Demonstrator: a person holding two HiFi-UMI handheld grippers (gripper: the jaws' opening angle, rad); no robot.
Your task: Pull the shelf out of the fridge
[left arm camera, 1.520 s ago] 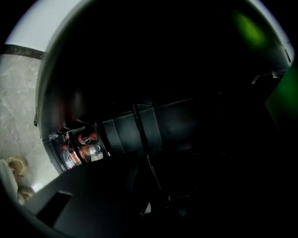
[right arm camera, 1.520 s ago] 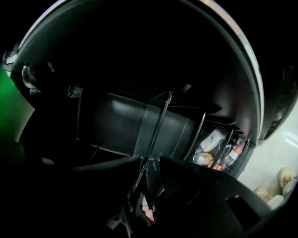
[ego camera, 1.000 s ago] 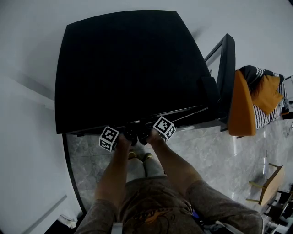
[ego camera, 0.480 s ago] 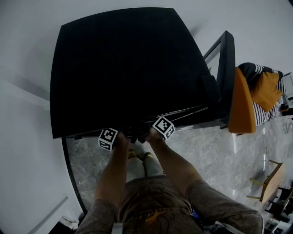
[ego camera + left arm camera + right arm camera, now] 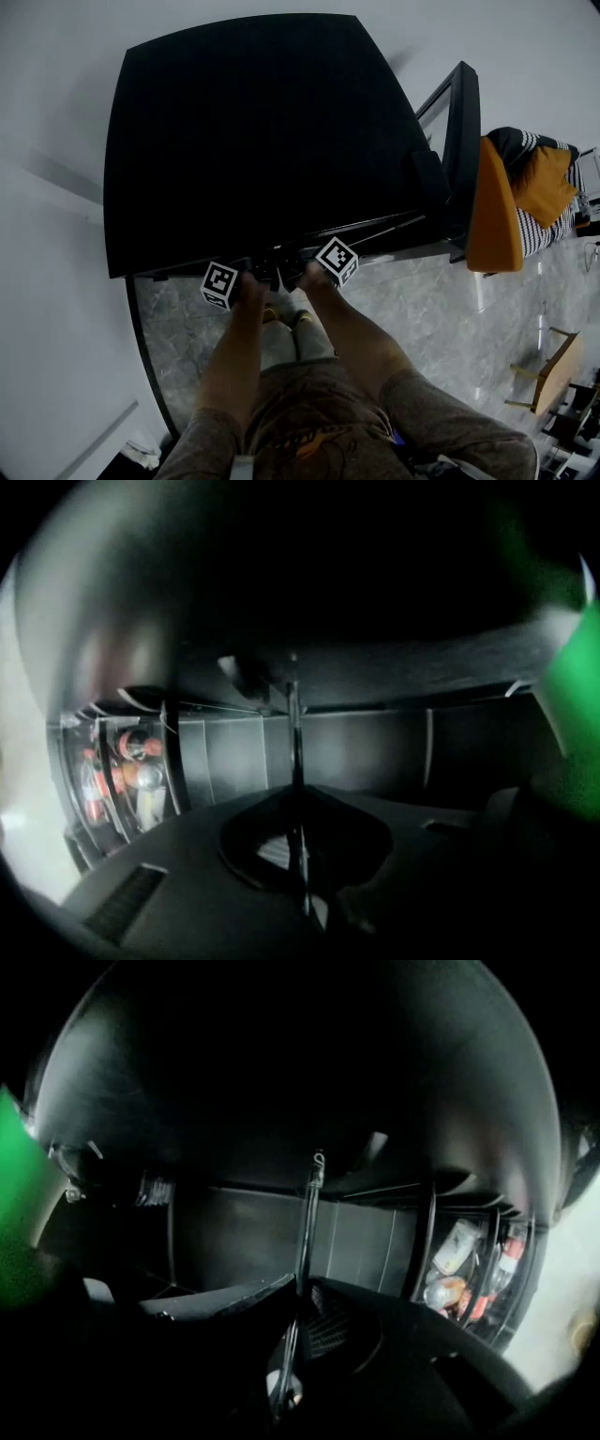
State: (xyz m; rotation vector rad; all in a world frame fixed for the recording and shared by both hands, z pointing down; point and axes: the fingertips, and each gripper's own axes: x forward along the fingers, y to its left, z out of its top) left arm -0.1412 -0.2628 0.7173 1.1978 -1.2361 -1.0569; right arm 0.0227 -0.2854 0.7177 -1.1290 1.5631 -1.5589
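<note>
From above I see the black fridge (image 5: 262, 141) with its door (image 5: 459, 159) swung open to the right. Both grippers reach in under its front edge, side by side; the left gripper (image 5: 262, 274) and right gripper (image 5: 298, 270) show mainly their marker cubes. In the left gripper view a thin shelf edge (image 5: 294, 742) runs between the jaws of the left gripper (image 5: 298, 855), which are closing onto it. In the right gripper view the right gripper (image 5: 292, 1335) is shut on the same thin shelf edge (image 5: 307, 1222). The fridge interior is dark.
Door bins hold bottles and packets (image 5: 122, 780) (image 5: 469, 1269). Right of the fridge stands an orange seat (image 5: 492, 206) with a striped cushion (image 5: 539, 202). A wooden stool (image 5: 553, 375) stands on the marble floor (image 5: 441, 319). A white wall lies on the left.
Both marker cubes stay at the fridge's front edge, shifted only slightly. The head view has drifted a little.
</note>
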